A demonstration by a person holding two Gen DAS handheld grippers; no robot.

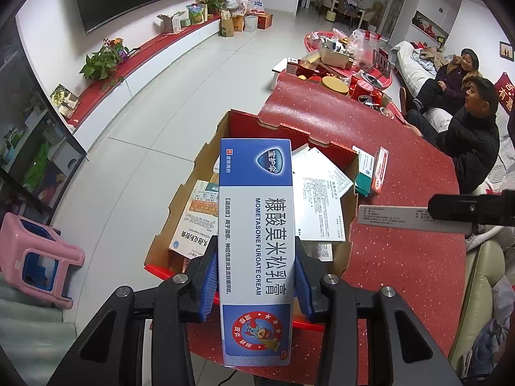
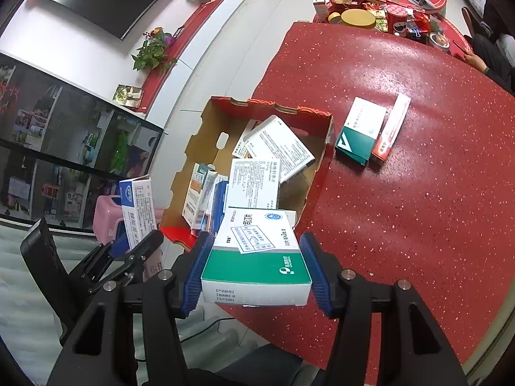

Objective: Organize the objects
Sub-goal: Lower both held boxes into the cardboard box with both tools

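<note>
My left gripper (image 1: 256, 276) is shut on a long blue and white cream box (image 1: 256, 225), held above the near end of an open cardboard box (image 1: 206, 157) that holds several medicine boxes. My right gripper (image 2: 257, 267) is shut on a green and white medicine box (image 2: 257, 251), just over the cardboard box's near right corner (image 2: 318, 167). In the right wrist view the left gripper (image 2: 135, 241) with its cream box (image 2: 138, 206) shows at the left. In the left wrist view the right gripper's finger (image 1: 473, 209) and its box (image 1: 392, 217) show at the right.
The red speckled table (image 2: 402, 193) carries a green and white box (image 2: 360, 132) beside a red and white box (image 2: 391, 128), with tins and clutter at the far end (image 2: 386, 16). A pink stool (image 1: 35, 254) stands left. Two people (image 1: 463, 122) sit on a sofa at the right.
</note>
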